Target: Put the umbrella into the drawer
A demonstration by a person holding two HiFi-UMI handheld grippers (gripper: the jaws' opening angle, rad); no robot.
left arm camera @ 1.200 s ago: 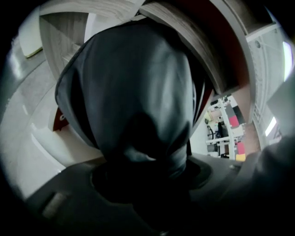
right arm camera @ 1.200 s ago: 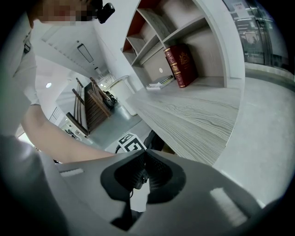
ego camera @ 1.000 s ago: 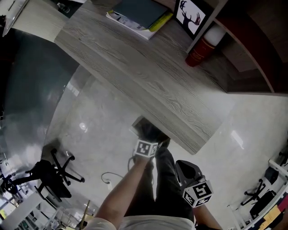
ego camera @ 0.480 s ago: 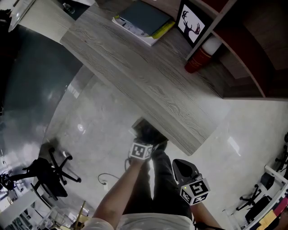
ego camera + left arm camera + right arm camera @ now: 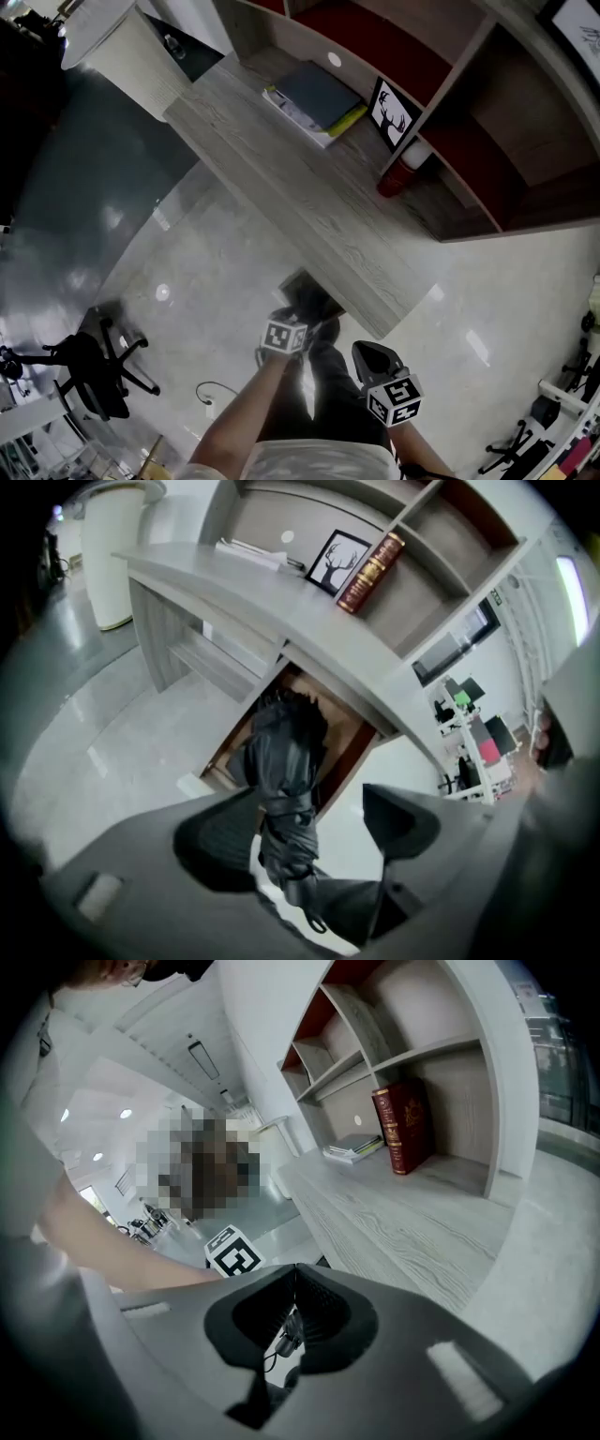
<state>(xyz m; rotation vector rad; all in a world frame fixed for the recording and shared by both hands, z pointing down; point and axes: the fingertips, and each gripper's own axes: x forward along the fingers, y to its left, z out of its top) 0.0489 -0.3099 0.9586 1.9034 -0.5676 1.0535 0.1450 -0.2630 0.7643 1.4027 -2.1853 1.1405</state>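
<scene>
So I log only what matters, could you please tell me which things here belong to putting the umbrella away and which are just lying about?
Belongs to the job: black folded umbrella; open drawer under the desk.
Just lying about: red book, deer picture and stacked books on the desk; office chair and cable on the floor.

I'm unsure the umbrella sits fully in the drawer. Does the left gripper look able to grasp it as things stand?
Probably yes. The tongs of the left gripper, just opened, stand wide with the umbrella between them and nothing else in the gap; closing should catch it.
</scene>
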